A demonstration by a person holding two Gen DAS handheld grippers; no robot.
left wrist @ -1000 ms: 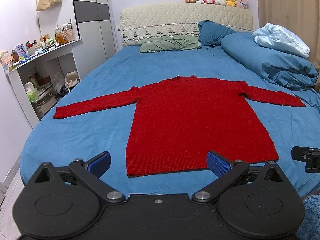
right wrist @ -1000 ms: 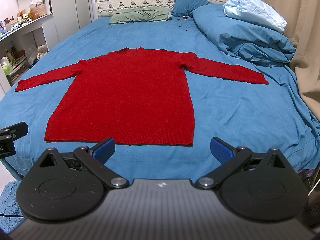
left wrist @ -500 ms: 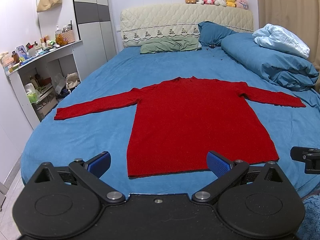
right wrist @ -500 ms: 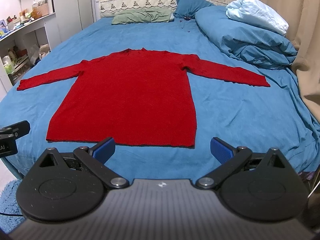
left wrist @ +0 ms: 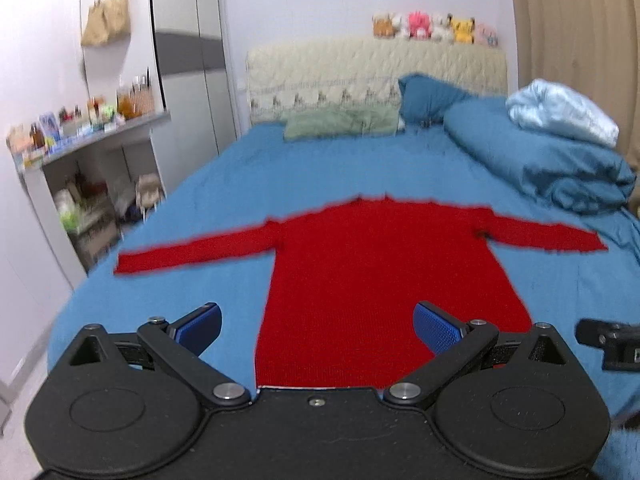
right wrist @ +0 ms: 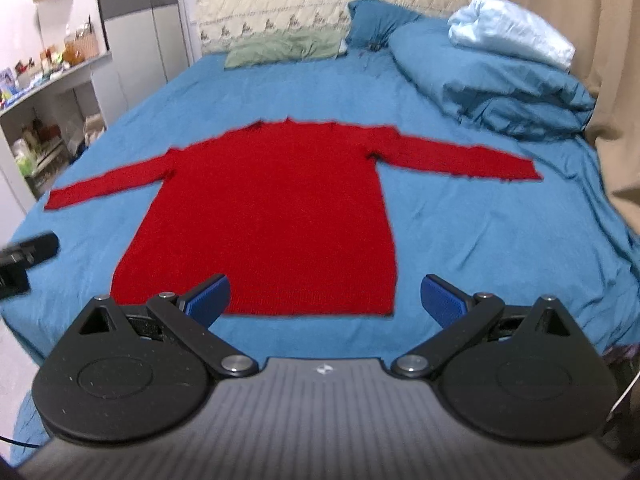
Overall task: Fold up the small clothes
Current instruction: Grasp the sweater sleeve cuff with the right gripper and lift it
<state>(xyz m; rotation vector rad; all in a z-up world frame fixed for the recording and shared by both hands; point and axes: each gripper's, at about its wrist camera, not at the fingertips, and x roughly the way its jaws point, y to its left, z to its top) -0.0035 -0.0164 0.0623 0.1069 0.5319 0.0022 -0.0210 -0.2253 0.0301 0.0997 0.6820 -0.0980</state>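
Observation:
A red long-sleeved sweater (left wrist: 384, 272) lies flat on the blue bed sheet (left wrist: 240, 184), sleeves spread out to both sides, hem nearest me. It also shows in the right wrist view (right wrist: 272, 216). My left gripper (left wrist: 318, 326) is open and empty, above the hem's left part. My right gripper (right wrist: 324, 296) is open and empty, over the hem's right part. Each gripper's tip shows at the edge of the other's view.
A rolled blue duvet (left wrist: 552, 164) with a pale blue blanket (right wrist: 508, 30) lies along the bed's right side. A green pillow (left wrist: 344, 122) and a blue pillow (left wrist: 428, 94) sit by the headboard. A cluttered shelf unit (left wrist: 80, 168) stands left of the bed.
Both grippers have moved forward and tilted toward the sweater's hem; the views are now blurred with motion. The sweater has not moved.

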